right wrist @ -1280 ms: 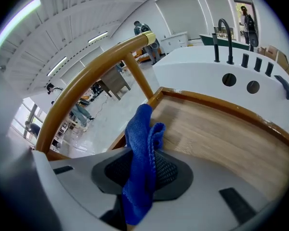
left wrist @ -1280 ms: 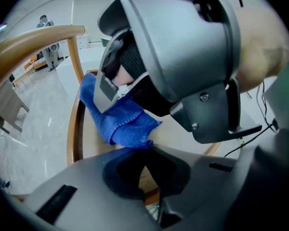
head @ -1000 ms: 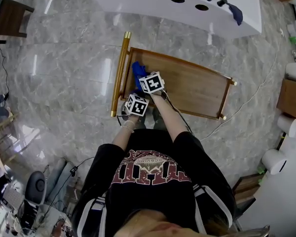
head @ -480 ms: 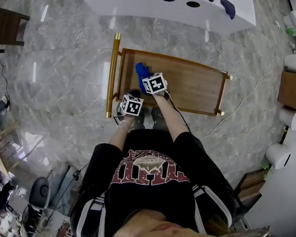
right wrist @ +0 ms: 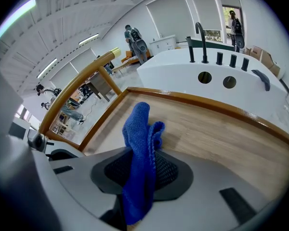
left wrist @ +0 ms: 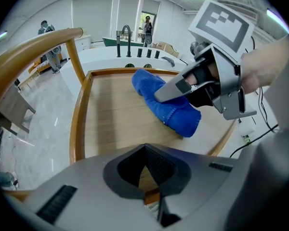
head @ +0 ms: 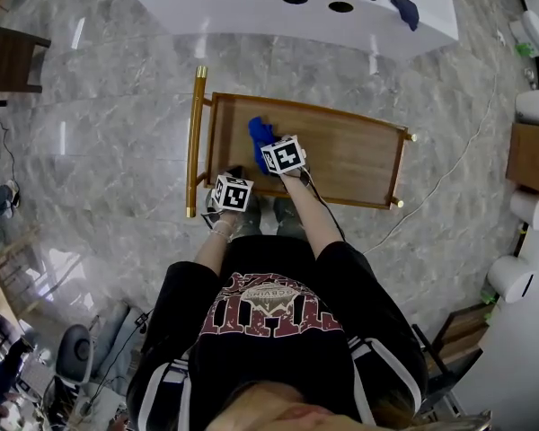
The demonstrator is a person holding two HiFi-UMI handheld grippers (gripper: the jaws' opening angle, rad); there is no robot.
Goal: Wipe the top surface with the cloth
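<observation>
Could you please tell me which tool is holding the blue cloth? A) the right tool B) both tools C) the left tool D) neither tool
A: the right tool is clamped on the blue cloth, which stands between its jaws, while the left tool is shut on nothing.

The cloth (right wrist: 137,143) is nubby blue fabric. The cart top (head: 350,155) is matt, grained wood, and its rail (head: 194,142) is glossier. Beside the cart top, the floor (head: 117,106) is polished, reflective stone.

Blue cloth (left wrist: 178,117) on wooden top (left wrist: 111,124)
</observation>
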